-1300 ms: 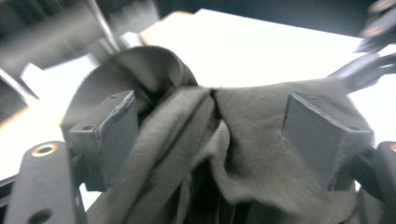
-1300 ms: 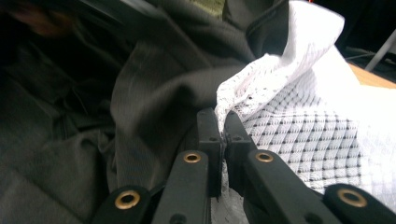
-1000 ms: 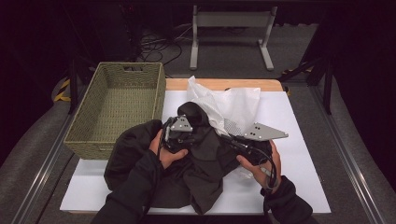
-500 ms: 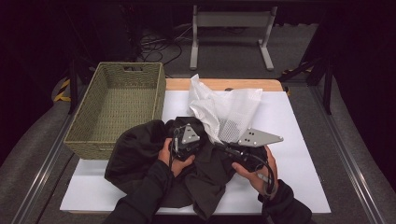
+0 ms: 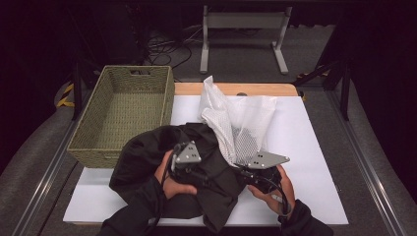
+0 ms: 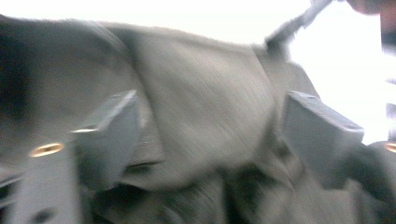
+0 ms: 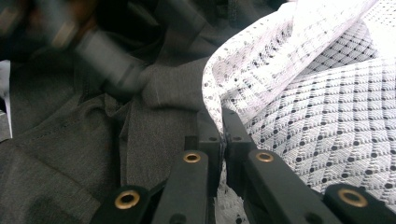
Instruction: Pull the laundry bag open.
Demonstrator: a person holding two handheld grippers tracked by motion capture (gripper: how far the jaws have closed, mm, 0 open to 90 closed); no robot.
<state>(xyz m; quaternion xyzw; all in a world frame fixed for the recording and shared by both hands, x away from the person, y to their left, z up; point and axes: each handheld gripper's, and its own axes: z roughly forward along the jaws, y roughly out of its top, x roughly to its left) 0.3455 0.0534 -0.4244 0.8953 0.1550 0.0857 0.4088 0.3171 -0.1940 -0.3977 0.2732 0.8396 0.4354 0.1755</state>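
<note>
Dark garment lies bunched on the near left of the white tabletop, just beside the woven basket, with a white mesh bag rising from its far edge. From the high view both hands sit on the cloth, but the fingers are hidden under the grey plates. The left gripper view, though blurred, shows the left gripper with fingers spread wide, having just been opening, grey fabric bulging between them without being pinched. The right gripper view shows the right gripper clenched tight on the edge of the mesh bag, right where that edge meets the dark garment.
</note>
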